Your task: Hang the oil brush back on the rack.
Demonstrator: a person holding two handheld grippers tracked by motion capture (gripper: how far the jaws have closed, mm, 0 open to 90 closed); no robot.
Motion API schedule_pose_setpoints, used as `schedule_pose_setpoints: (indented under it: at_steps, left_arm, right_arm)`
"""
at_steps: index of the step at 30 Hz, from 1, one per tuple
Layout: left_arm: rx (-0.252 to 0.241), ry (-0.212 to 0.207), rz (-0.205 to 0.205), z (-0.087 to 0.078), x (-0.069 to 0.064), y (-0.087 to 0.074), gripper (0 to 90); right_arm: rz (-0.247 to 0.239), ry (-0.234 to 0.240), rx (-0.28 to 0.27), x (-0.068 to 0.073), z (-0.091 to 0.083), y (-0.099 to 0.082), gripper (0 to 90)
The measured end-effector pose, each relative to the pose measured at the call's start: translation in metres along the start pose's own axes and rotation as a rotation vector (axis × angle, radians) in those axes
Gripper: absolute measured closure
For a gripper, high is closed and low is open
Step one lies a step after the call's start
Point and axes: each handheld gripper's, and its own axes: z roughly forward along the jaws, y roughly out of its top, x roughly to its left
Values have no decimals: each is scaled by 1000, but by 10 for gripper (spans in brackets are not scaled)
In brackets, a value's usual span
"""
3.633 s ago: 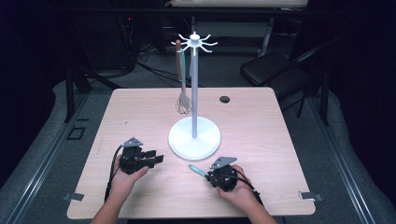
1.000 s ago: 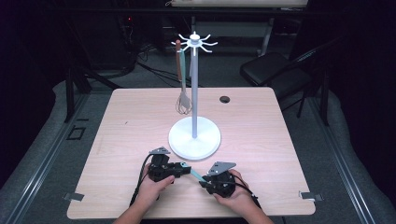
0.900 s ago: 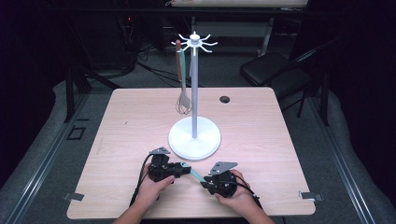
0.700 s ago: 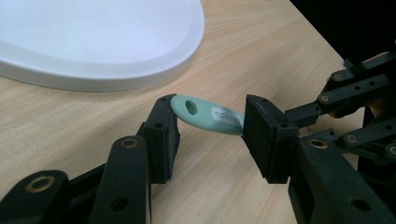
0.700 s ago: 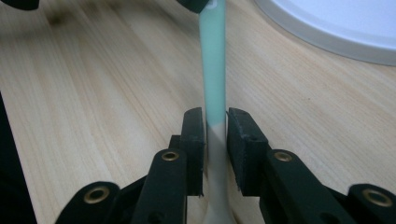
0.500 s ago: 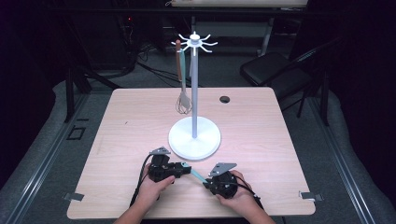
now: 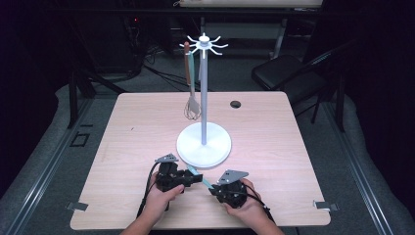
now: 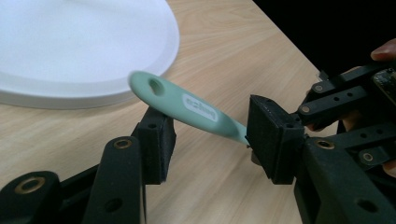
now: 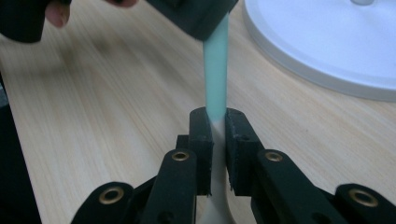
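A mint-green utensil (image 8: 187, 105) with a hanging hole in its handle end sits low over the table's front. My right gripper (image 9: 217, 123) is shut on its handle, the two pads clamped on both sides; its jaws closed further within the last second. My left gripper (image 8: 210, 135) faces it from the left. Its jaws have just been opening and stand apart, with the handle slanting between them across the left pad (image 8: 156, 133). In the high view the left gripper (image 7: 193, 177) and right gripper (image 7: 215, 188) meet tip to tip, the utensil (image 7: 199, 177) bridging them.
A white hook stand (image 7: 203, 145) with a round base rises just behind the grippers. A whisk (image 7: 192, 108) with a brown handle hangs from one of its hooks. A small black disc (image 7: 236, 104) lies at the table's back. A dark chair stands behind the table.
Since the earliest frame my left gripper has moved right, up to the right gripper and the utensil's handle end. Over the last second both hands have barely shifted.
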Motion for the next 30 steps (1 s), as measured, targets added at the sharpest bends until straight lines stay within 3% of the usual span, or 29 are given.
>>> schedule_pose_setpoints:
  at_steps: [7, 17, 30]
  left_arm:
    - [-3, -29, -11, 1, -5, 1, 582]
    - [-5, -57, -22, 3, -10, 0, 648]
    - [-5, -76, -17, 3, -8, 0, 729]
  right_arm:
    - [34, -15, -66, 3, -1, 4, 825]
    - [28, -34, -100, 8, -1, 6, 825]
    - [20, -33, -91, 9, 2, 6, 819]
